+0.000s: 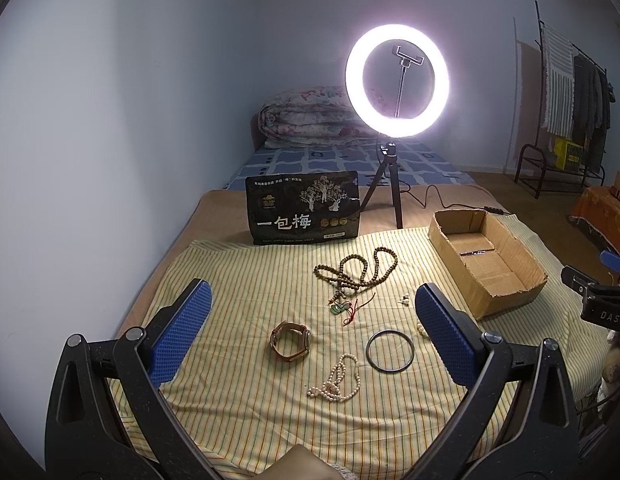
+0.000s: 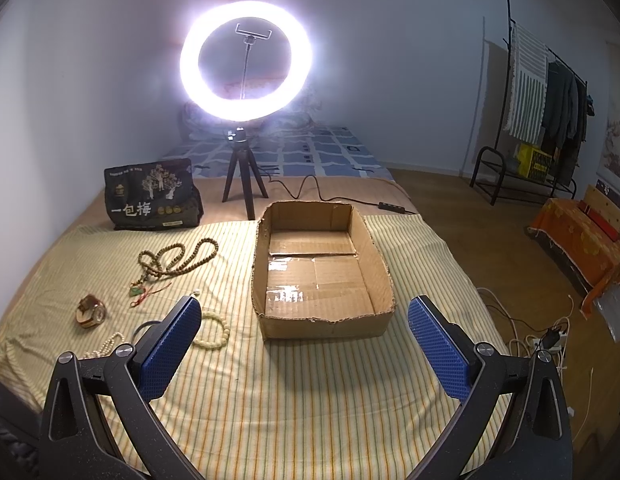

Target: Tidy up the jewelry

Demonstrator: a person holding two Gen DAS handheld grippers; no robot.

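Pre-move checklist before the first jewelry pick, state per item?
1. Left tool open, nothing held: ok.
2. Right tool open, nothing held: ok.
3. Cardboard box open on top, nothing inside: ok.
4. Watch, black bangle, pearl strand lying apart from each other: ok.
5. Brown bead necklace free of the red cord: cannot tell.

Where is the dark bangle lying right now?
In the left wrist view the dark bangle lies flat on the striped cloth, just right of the pearl necklace and leather-strap watch, left of the cardboard box.
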